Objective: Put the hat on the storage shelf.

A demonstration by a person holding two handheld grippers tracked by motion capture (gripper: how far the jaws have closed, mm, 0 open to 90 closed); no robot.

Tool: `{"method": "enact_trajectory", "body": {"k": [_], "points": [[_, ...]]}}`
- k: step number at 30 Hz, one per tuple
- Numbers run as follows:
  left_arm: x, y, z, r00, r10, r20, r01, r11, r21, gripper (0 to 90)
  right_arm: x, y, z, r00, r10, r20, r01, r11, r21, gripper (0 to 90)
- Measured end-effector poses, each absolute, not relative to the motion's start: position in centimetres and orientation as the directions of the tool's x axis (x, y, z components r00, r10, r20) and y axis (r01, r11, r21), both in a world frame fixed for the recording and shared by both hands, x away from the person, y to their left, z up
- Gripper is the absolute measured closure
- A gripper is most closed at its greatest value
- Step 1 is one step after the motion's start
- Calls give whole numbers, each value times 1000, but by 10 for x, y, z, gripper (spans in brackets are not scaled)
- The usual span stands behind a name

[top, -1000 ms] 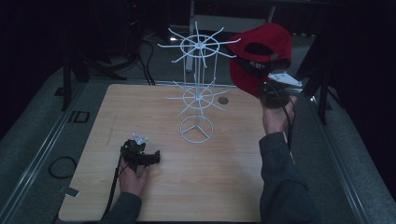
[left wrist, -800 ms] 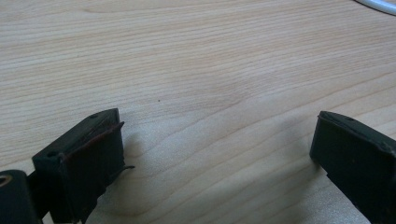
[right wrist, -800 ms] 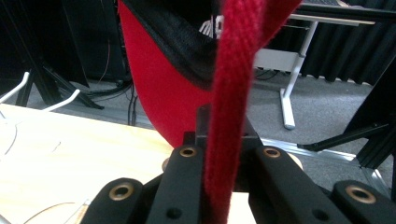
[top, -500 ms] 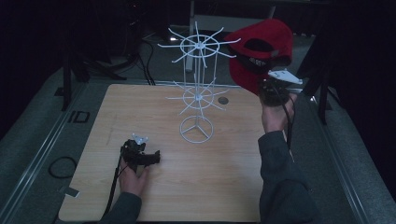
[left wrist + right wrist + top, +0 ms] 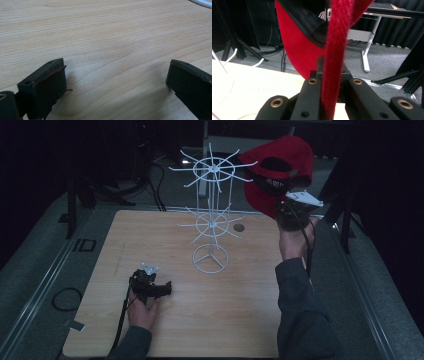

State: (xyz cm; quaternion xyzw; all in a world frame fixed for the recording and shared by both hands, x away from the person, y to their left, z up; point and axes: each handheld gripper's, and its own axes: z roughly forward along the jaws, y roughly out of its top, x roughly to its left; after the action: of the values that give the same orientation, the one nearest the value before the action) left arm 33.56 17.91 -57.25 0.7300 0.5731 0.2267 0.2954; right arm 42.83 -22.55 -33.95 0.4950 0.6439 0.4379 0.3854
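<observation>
The red fabric baseball cap point(image 5: 280, 172) with a black inner band hangs in the air off the far right edge of the bench, directly above my right hand-held gripper point(image 5: 289, 209), which I hold raised. In the right gripper view its jaws are pressed together on the cap's red woven strap point(image 5: 336, 57), which runs up between them to the crown. The cap's left side is just beside the outer arm tips of the top ring of the white wire spinner rack point(image 5: 212, 210); I cannot tell whether they touch. That rack stands on its round base, to the left of and below my right hand-held gripper, with a second ring of arms halfway down its post.

My left hand-held gripper point(image 5: 150, 285) rests low on the pale wooden bench point(image 5: 100, 250), well apart from the cap, nearer to me than the rack's base. Its jaws are spread wide over bare wood grain with nothing between them.
</observation>
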Motion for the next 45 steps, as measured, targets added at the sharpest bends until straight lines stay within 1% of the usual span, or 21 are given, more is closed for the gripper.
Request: {"method": "enact_trajectory", "body": {"k": [7, 16, 45], "points": [[336, 179, -572, 242, 970, -8, 703, -170, 690, 31, 427, -221, -337, -201, 977, -66, 297, 125, 947, 862], [335, 179, -572, 243, 970, -8, 704, -171, 690, 31, 428, -216, -333, -211, 974, -81, 296, 143, 944, 862], [335, 179, -572, 245, 969, -8, 704, -173, 689, 32, 423, -208, -315, -190, 979, -69, 281, 122, 952, 862]]}}
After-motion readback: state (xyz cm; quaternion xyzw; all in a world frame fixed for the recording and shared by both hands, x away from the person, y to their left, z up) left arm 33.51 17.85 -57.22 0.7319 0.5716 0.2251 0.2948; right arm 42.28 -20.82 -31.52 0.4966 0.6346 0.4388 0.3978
